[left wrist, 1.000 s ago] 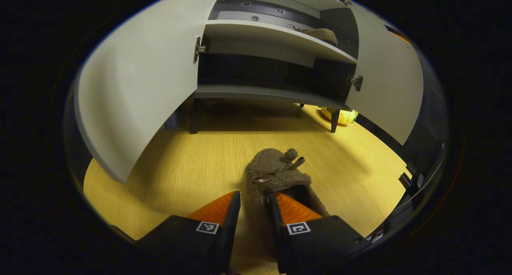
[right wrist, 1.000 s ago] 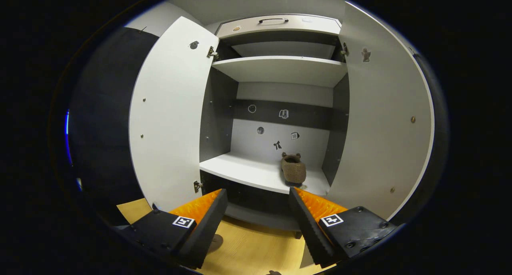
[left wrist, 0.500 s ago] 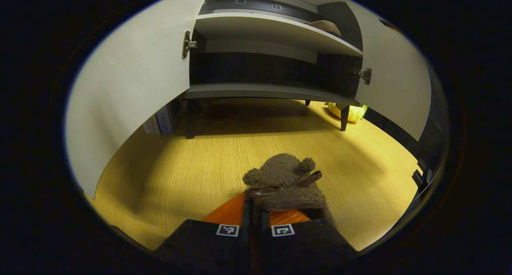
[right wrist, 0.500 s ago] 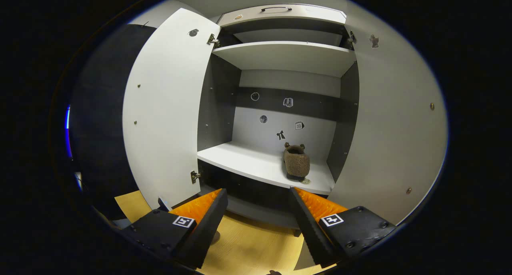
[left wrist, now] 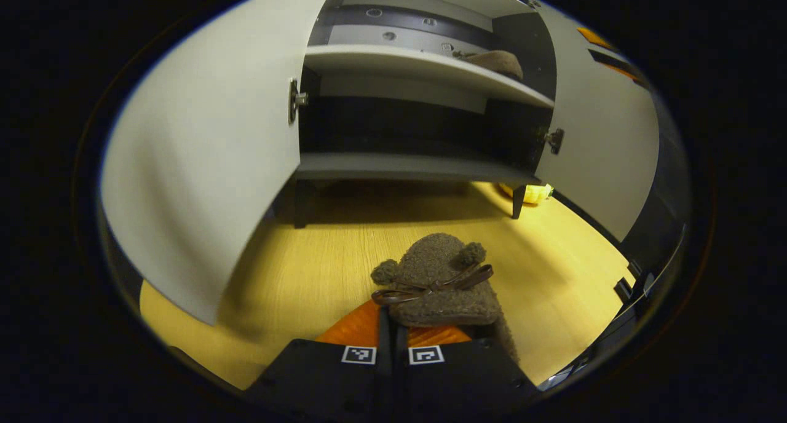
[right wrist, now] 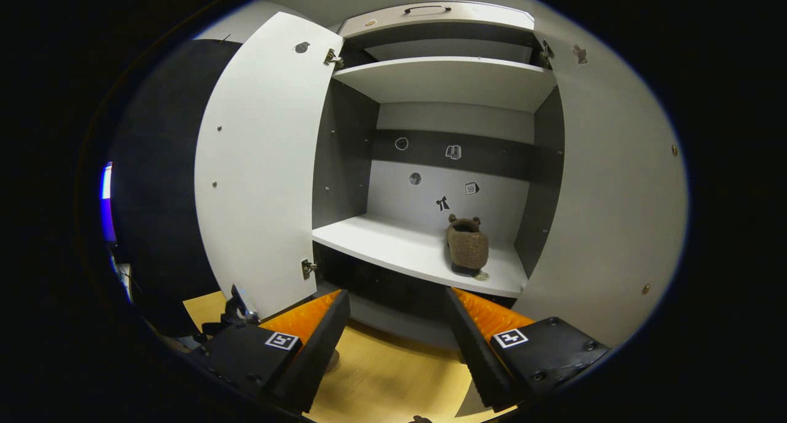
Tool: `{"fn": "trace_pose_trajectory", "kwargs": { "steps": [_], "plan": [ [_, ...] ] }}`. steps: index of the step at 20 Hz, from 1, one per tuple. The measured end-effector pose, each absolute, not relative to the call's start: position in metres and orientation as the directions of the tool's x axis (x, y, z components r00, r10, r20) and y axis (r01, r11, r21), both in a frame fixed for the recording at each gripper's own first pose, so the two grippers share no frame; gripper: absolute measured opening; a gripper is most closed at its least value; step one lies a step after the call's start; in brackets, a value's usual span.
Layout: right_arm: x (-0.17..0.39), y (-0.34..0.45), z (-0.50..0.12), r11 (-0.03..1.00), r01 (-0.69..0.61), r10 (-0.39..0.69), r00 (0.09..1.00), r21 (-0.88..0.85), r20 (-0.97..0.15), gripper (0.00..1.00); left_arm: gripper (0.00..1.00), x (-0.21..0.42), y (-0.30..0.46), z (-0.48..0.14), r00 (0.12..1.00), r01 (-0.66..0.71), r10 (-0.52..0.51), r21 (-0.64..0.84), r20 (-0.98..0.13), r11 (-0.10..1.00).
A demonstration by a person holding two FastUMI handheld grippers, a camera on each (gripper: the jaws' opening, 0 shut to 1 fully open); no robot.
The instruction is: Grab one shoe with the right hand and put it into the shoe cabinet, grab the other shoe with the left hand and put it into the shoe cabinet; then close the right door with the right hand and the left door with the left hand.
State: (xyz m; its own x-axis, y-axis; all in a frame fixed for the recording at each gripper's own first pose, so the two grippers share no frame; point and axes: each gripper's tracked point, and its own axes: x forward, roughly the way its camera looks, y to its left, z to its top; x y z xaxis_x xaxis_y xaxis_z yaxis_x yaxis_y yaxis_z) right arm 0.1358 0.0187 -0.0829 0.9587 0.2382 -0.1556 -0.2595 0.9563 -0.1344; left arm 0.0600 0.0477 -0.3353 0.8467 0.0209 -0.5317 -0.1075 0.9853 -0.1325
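In the left gripper view my left gripper (left wrist: 392,324) is shut on the rim of a fuzzy brown slipper (left wrist: 439,278) with a ribbon bow, held just above the wooden floor before the open shoe cabinet (left wrist: 406,165). The other brown slipper (right wrist: 468,246) (left wrist: 495,61) stands on the cabinet's middle shelf at the right. In the right gripper view my right gripper (right wrist: 396,315) hangs open with nothing between its fingers, in front of the cabinet below that shelf. Both doors, left door (right wrist: 264,158) and right door (right wrist: 609,189), stand wide open.
The wooden floor (left wrist: 320,269) stretches before the cabinet. A yellow object (left wrist: 533,192) lies by the cabinet's right leg. A drawer with a handle (right wrist: 424,10) tops the cabinet. Dark booth wall lies left of the left door.
My left gripper closed on the slipper a second ago and has since lifted it slightly toward the cabinet. The right gripper drifted a little, staying open.
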Motion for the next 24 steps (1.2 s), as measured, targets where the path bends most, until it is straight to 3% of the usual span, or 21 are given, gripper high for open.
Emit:
{"fn": "trace_pose_trajectory", "kwargs": {
  "steps": [4, 10, 12, 15, 24],
  "plan": [
    [0.135, 0.018, -0.071, 0.957, -0.271, 0.258, 0.959, -0.104, -0.12, 0.99, 0.05, 0.058, 0.061, -0.247, 0.867, -0.137, 0.081, -0.078, -0.492, 0.988],
    [0.128, 0.011, -0.042, 0.957, -0.272, 0.268, 0.962, -0.101, -0.049, 0.99, 0.05, 0.084, 0.067, -0.13, 0.906, -0.185, 0.102, -0.169, -0.41, 0.968],
    [0.123, 0.011, -0.035, 0.954, -0.279, 0.278, 0.96, -0.105, -0.03, 0.98, 0.05, 0.102, 0.075, -0.101, 0.918, -0.179, 0.125, -0.114, -0.376, 0.977],
    [0.117, 0.011, -0.027, 0.95, -0.295, 0.296, 0.955, -0.104, -0.01, 0.98, 0.05, 0.129, 0.071, -0.067, 0.928, -0.157, 0.136, -0.035, -0.346, 0.987],
    [0.116, 0.017, -0.02, 0.928, -0.366, 0.367, 0.93, -0.071, 0.0, 0.98, 0.05, 0.267, 0.09, -0.004, 0.949, -0.121, 0.115, -0.004, -0.293, 0.993]
  ]
}}
